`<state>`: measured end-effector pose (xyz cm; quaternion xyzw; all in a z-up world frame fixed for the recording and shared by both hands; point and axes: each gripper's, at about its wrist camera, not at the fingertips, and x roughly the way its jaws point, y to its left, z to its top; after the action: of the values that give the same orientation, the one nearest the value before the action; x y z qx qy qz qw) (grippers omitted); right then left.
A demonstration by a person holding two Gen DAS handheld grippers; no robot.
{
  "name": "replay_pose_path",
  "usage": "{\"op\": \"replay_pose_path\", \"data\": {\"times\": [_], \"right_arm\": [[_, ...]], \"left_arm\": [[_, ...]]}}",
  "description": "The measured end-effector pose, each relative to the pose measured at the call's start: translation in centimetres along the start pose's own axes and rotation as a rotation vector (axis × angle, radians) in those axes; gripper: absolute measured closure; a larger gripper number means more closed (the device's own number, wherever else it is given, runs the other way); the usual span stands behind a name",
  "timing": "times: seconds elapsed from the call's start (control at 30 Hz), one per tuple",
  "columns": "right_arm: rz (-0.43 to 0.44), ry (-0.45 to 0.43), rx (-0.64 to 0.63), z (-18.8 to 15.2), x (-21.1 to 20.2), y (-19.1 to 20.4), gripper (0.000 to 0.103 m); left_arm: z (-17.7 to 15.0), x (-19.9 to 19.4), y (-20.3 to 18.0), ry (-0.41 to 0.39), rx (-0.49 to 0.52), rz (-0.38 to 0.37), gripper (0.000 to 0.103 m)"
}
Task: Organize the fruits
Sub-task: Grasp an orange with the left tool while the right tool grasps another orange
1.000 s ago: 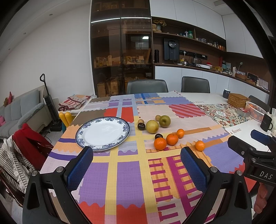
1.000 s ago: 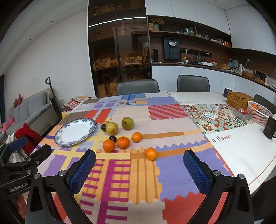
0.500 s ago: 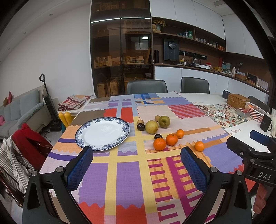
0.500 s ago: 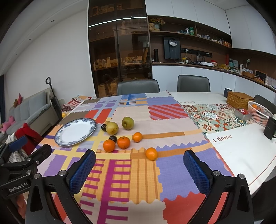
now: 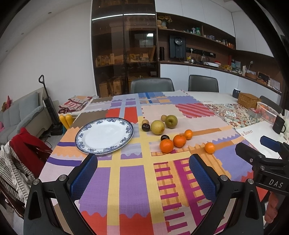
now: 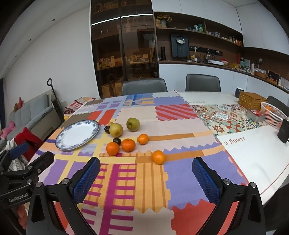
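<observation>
The worktop (image 5: 130, 180) carries a patchwork cloth. An empty blue-rimmed plate (image 5: 104, 135) lies left of the loose fruit: two pears (image 5: 157, 127), four oranges (image 5: 166, 145), dark plums (image 5: 145, 127). Left claw (image 5: 142, 179) and right claw (image 6: 145, 180) hover wide apart, holding nothing.

The room is lit evenly and brightly from overhead, with recessed ceiling spots (image 5: 48, 13) and a white light strip (image 5: 122, 15) seen glaring across the dark glass cabinet (image 6: 124, 54). Soft, short shadows are cast beneath the oranges (image 6: 158, 156) on the surface (image 6: 252, 153). A mild sheen is shown on the plate (image 5: 104, 136). Straight lines are bowed by the fisheye lenses, and both views are ringed by black vignetting at the corners. Focus is kept sharp throughout; no motion blur is seen.
</observation>
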<state>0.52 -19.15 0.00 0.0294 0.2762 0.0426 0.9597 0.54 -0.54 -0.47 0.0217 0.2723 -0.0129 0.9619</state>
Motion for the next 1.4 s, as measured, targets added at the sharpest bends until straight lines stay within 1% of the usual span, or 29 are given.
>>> {"op": "replay_pose_path", "data": {"times": [0.27, 0.57, 0.67, 0.77, 0.9, 1.0, 1.03, 1.1, 1.2, 1.33, 1.4], "right_arm": [[0.000, 0.044, 0.010, -0.4, 2.1, -0.2, 0.001], [-0.048, 0.086, 0.009, -0.1, 5.7, -0.7, 0.001], [-0.056, 0.106, 0.019, 0.1, 7.1, -1.0, 0.001], [-0.051, 0.124, 0.033, 0.2, 8.5, -1.2, 0.001], [-0.052, 0.149, 0.042, 0.3, 10.4, -1.7, 0.007], [-0.048, 0.176, 0.056, 0.3, 12.1, -2.2, 0.014], [-0.048, 0.187, 0.059, 0.3, 12.5, -2.3, 0.015], [-0.044, 0.211, 0.074, 0.2, 13.4, -2.6, 0.023], [-0.035, 0.245, 0.097, -0.1, 14.7, -3.1, 0.028], [-0.031, 0.277, 0.105, -0.3, 16.0, -3.3, 0.034], [-0.034, 0.287, 0.104, -0.4, 16.5, -3.3, 0.039]], "left_arm": [[-0.1, 2.2, -0.4, 0.002, 0.065, -0.028, 0.000], [0.8, 7.0, -0.7, 0.058, 0.084, -0.101, 0.001], [1.2, 8.6, -1.0, 0.065, 0.102, -0.106, 0.002], [1.5, 10.1, -1.5, 0.077, 0.116, -0.117, 0.004], [1.8, 12.5, -1.9, 0.111, 0.125, -0.133, 0.007], [1.8, 14.3, -2.3, 0.143, 0.134, -0.143, 0.010], [1.7, 14.8, -2.3, 0.155, 0.132, -0.151, 0.012], [1.6, 15.8, -2.4, 0.180, 0.127, -0.167, 0.013], [1.4, 17.2, -2.7, 0.205, 0.125, -0.192, 0.014], [1.1, 18.7, -3.0, 0.244, 0.127, -0.210, 0.020], [1.1, 19.4, -3.1, 0.258, 0.125, -0.215, 0.023]]}}
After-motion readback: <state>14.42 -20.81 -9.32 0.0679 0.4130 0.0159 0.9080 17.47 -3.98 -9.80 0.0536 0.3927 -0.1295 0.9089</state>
